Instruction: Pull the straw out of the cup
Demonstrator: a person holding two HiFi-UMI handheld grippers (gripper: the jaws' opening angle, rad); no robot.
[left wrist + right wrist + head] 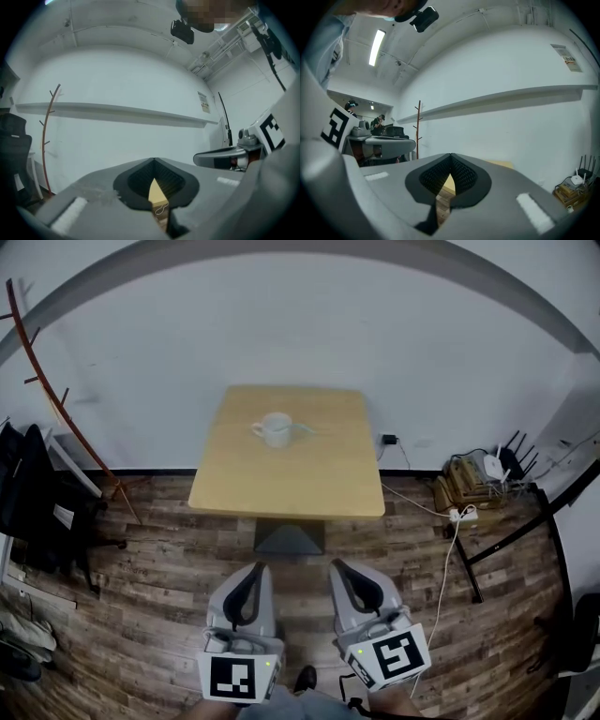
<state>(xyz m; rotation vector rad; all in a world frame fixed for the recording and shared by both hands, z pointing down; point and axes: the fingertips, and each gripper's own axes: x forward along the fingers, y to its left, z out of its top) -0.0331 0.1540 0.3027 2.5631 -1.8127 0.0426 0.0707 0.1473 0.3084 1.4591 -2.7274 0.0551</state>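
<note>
Straw (302,430) leaned rightward out of the white mug (274,430) on the far half of the wooden table (281,486). A pull along that slant would likely have dragged or tipped the mug unless you braced it. The mug held only the straw; whether it held liquid could not be told. Your left gripper (255,570) and right gripper (337,566) had their jaws together on nothing, well short of the table.

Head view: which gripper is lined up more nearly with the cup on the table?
The left gripper, almost directly facing the cup; the right gripper sits off to the side.
</note>
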